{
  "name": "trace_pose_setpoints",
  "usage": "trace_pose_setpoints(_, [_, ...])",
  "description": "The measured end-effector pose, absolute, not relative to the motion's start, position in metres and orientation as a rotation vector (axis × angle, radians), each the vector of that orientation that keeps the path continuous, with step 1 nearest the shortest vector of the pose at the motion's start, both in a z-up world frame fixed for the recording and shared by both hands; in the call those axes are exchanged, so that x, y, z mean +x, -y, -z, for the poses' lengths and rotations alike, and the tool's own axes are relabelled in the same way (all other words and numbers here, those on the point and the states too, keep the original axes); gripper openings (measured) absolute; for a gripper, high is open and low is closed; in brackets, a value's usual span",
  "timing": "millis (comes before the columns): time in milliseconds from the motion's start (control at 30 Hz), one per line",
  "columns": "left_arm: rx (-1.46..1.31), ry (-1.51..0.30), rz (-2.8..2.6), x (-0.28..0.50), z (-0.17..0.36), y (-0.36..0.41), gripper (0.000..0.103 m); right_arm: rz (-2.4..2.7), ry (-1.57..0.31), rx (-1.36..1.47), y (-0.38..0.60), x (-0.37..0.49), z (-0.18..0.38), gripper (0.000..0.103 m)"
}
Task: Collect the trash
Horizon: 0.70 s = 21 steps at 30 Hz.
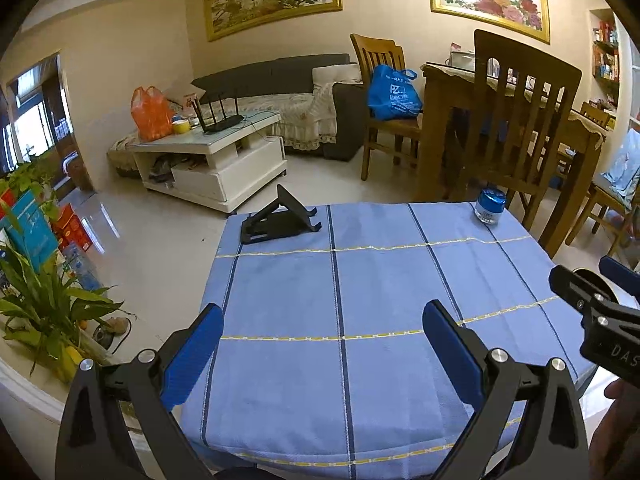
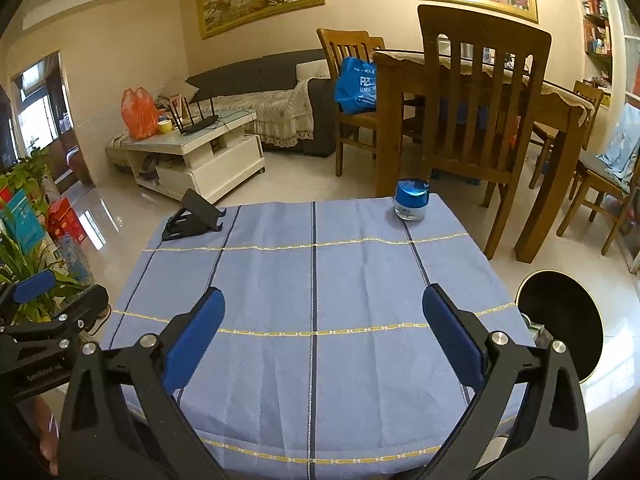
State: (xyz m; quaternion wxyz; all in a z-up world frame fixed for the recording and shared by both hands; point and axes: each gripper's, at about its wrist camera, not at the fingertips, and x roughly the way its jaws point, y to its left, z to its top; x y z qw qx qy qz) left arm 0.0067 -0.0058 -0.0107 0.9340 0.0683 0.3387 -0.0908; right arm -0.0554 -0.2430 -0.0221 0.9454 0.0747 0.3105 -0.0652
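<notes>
A table with a blue checked cloth (image 1: 380, 300) (image 2: 312, 300) lies before both grippers. A small jar with a blue lid (image 1: 490, 207) (image 2: 412, 199) stands at its far right corner. A black folding phone stand (image 1: 280, 220) (image 2: 196, 216) sits at the far left corner. A round black trash bin (image 2: 564, 320) stands on the floor right of the table, with some items inside at its left rim. My left gripper (image 1: 322, 340) is open and empty over the near table edge. My right gripper (image 2: 322, 328) is open and empty, and also shows at the right edge of the left wrist view (image 1: 592, 292).
Wooden chairs (image 2: 476, 120) and a dining table (image 2: 552, 100) stand beyond the table. A white coffee table (image 1: 212, 160) with a router and orange bag, and a sofa (image 1: 288, 96), are at the back left. Potted plants (image 1: 48, 304) and boxes stand at the left.
</notes>
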Motion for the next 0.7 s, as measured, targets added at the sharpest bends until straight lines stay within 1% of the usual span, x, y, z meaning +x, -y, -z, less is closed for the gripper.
trace_pose_setpoints(700, [0.148,-0.673,0.161,0.0070,0.0093,0.0048,0.096,0.152,-0.630,0.109,0.2396,-0.0593,0.0283,0.098])
